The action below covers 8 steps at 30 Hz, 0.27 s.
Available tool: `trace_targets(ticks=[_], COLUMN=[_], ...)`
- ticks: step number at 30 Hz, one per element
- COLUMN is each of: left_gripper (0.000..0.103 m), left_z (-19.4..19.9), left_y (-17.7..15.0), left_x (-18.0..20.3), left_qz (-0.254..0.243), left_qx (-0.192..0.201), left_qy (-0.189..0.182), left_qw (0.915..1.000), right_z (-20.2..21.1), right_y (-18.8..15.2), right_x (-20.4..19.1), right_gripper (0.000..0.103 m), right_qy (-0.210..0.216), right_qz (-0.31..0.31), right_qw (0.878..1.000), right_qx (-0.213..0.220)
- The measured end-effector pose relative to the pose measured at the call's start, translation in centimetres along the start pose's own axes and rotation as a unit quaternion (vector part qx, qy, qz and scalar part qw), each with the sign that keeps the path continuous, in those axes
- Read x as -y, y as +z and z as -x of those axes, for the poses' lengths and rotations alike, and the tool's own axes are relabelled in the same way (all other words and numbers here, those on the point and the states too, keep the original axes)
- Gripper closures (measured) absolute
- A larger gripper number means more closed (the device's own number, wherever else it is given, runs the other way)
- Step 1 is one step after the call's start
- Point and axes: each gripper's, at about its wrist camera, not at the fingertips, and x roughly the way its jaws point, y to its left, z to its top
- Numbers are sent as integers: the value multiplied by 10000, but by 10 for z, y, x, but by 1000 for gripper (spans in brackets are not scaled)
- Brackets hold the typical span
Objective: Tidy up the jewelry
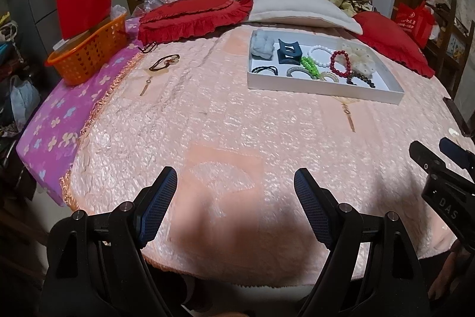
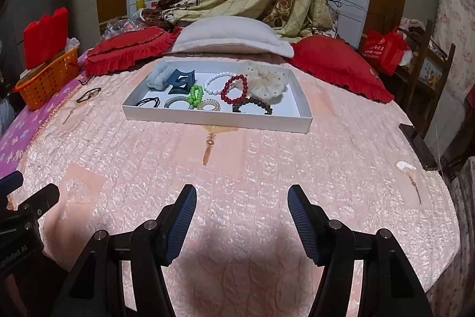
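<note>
Left gripper [image 1: 236, 205] and right gripper [image 2: 242, 223] are held wide apart, nothing gripped, over the bed's near edge. Bracelets and hair ties are seen inside the white tray [image 2: 207, 116], mid-bed toward the pillows. One dark hair tie [image 1: 164, 62] is left on the pink bedspread [image 1: 237, 124] near the left edge, beside the orange basket [image 1: 89, 52].

The right gripper [image 2: 242, 217] hangs above a pink quilted bedspread [image 2: 267, 168] with its jaws spread wide and nothing between them. Farther up the bed sits a shallow white tray [image 2: 213, 116] holding a dark red bead bracelet [image 2: 234, 89], a white bead bracelet [image 2: 218, 82], a green bead bracelet [image 2: 196, 94], a dark brown bead bracelet [image 2: 252, 106], a teal hair claw [image 2: 181, 82], a cream scrunchie [image 2: 267, 82] and a pale blue scrunchie [image 2: 157, 77]. Left of the tray, apart from it, a dark hair tie [image 2: 88, 94] lies on the bedspread near an orange basket [image 2: 44, 82]. The left gripper [image 2: 23, 207] shows at the left edge.
</note>
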Motion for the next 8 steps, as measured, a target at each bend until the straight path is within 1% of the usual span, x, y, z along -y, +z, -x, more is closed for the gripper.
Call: trace_targets(ticks=[3,8], left_gripper=[22,22], left_z=[-6,-12], left_y=[2,4], left_x=[-3,-1], left_qz=[54,-60], left_qx=[-30,-5], left_qy=[15,37], left_qw=[10000,10000], right_z=[-8,-20], right_y=[2,1], right_x=[0,-7], right_gripper=[41,41], right_qy=[53,165], right_qz=[-44,0], right_qw=[9999,9996], right_qx=[-90,-246])
